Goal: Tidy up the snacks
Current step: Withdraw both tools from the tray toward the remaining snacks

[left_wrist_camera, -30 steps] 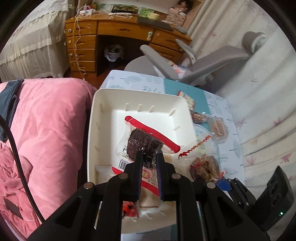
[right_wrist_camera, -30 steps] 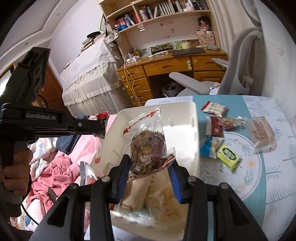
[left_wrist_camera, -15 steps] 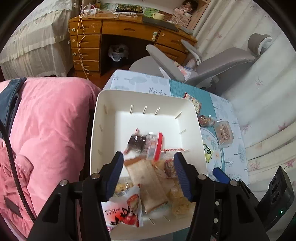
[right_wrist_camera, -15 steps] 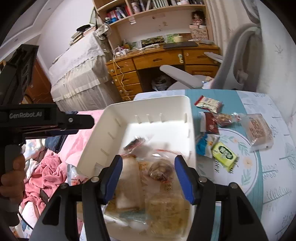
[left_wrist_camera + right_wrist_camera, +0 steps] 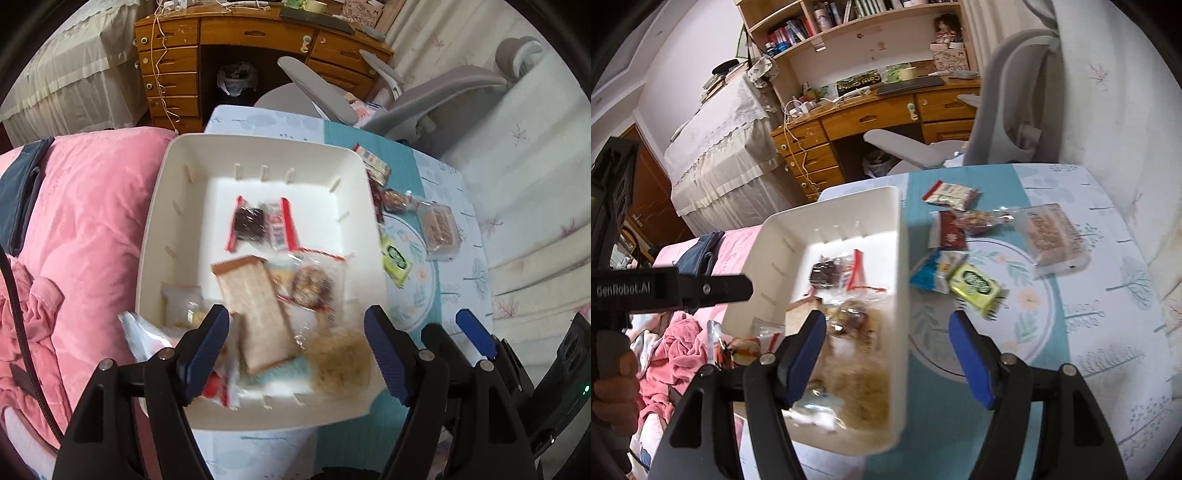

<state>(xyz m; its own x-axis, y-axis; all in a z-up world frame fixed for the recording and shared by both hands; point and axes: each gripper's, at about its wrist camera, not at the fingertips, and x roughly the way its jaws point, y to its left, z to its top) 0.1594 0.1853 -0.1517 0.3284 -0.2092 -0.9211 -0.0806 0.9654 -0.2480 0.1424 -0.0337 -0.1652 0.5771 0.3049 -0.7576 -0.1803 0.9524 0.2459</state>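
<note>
White bin (image 5: 177, 206) below left claw (image 5: 295, 354), jaws opening, empty.

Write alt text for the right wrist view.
The right gripper, jaws opening and empty, hangs over the edge of a white bin holding wrapped snacks. More snacks, including a green packet, lie on the patterned tablecloth to its right; a wooden desk stands behind.

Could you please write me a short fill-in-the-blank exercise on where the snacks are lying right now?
1. The dark brownie pack lies inside the white ____.
2. The green pack lies on the ____, outside the bin.
3. Left of the bin is a ____ blanket.
4. Neither claw, left or right, holds a ____.

Missing: bin; table; pink; snack
</note>
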